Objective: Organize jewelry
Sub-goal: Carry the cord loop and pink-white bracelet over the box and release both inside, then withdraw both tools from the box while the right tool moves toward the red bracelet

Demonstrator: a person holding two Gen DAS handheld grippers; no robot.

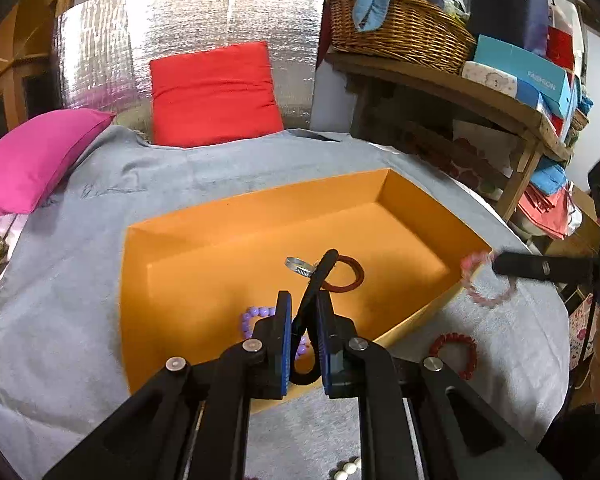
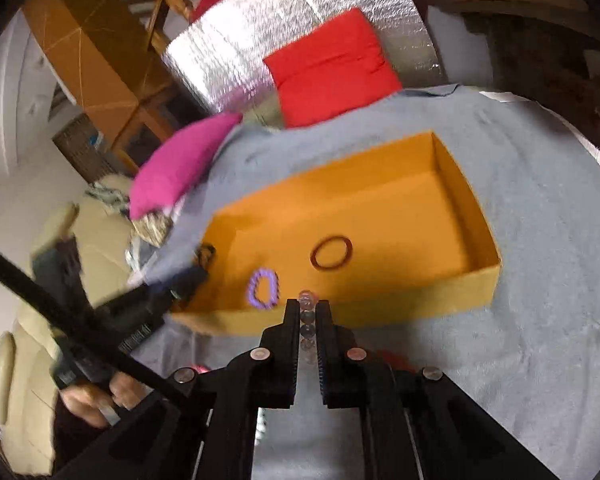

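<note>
**Mia:** On the grey blanket sits a big orange box. What is inside it?

**Tom:** A dark red ring lies flat on the bottom, near the middle. A small silver ring lies just beside it. A purple bead bracelet is near the front wall of the box.

**Mia:** What is the left gripper doing?

**Tom:** It is over the front part of the box. Its blue pads are squeezed on a black band. One end of the band sticks up past the tips, and a loop of it hangs under the pads.

**Mia:** And the right gripper?

**Tom:** It is pinched shut on a string of clear pink beads. The beads run in a line between its two fingers. From the left camera, that pink bracelet hangs as a blurry loop off the tips, right at the box's right corner, over the blanket.

**Mia:** Is anything left outside the box?

**Tom:** Yes. A red bead bracelet lies on the blanket, just beside the front right of the box. Some white beads peek out at the bottom edge, under the left gripper.

**Mia:** What is behind the box?

**Tom:** A red cushion leans on a shiny silver sheet. A pink pillow is off to the left. A wicker basket sits on a wooden shelf at the right.
</note>
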